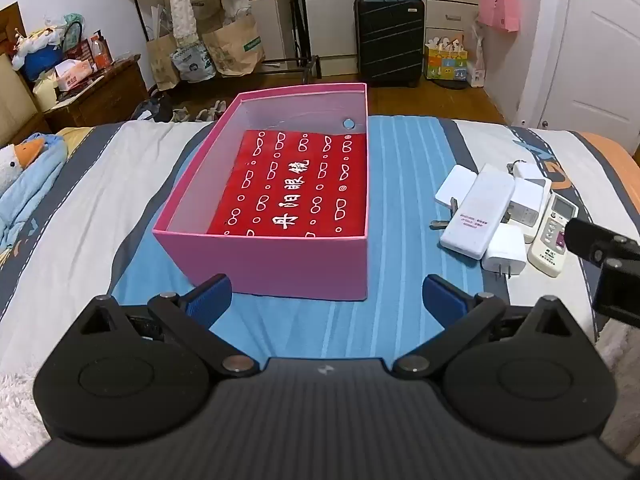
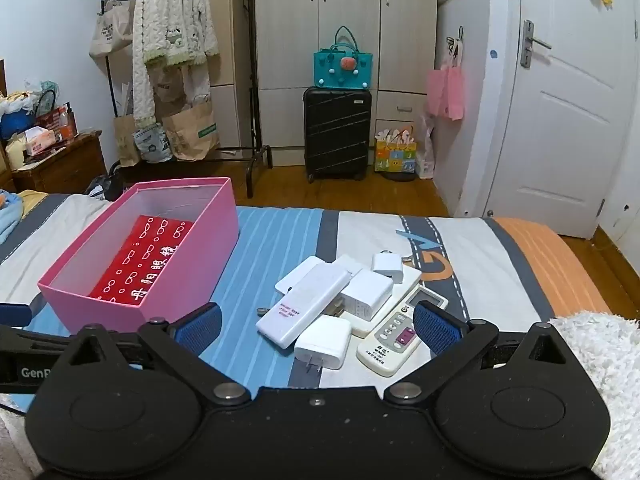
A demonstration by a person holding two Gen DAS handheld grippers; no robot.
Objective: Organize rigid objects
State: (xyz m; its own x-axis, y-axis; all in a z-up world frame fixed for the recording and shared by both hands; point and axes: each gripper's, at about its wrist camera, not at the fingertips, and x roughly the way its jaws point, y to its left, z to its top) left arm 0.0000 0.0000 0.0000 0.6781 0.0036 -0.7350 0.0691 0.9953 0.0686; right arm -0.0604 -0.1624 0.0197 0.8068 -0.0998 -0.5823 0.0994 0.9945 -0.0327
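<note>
Chargers (image 2: 322, 342), a power bank (image 2: 304, 305) and a remote (image 2: 402, 330) are lying heaped on the bed (image 2: 500, 264), right of the pink box (image 1: 276, 256). Both grippers are hovering with fingers wide, holding nothing. The right gripper (image 2: 316, 326) is probably best closing on the nearest charger, across its flat sides. Only the left gripper (image 1: 326, 300) view is showing the box's whole floor

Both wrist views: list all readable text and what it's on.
"丹阳眼镜": white characters on the red item inside the pink box.
"GenR", cut off: left gripper body, seen in the right wrist view.
Power bank label, air-conditioner remote markings, paper bag print: too small to read.
</note>
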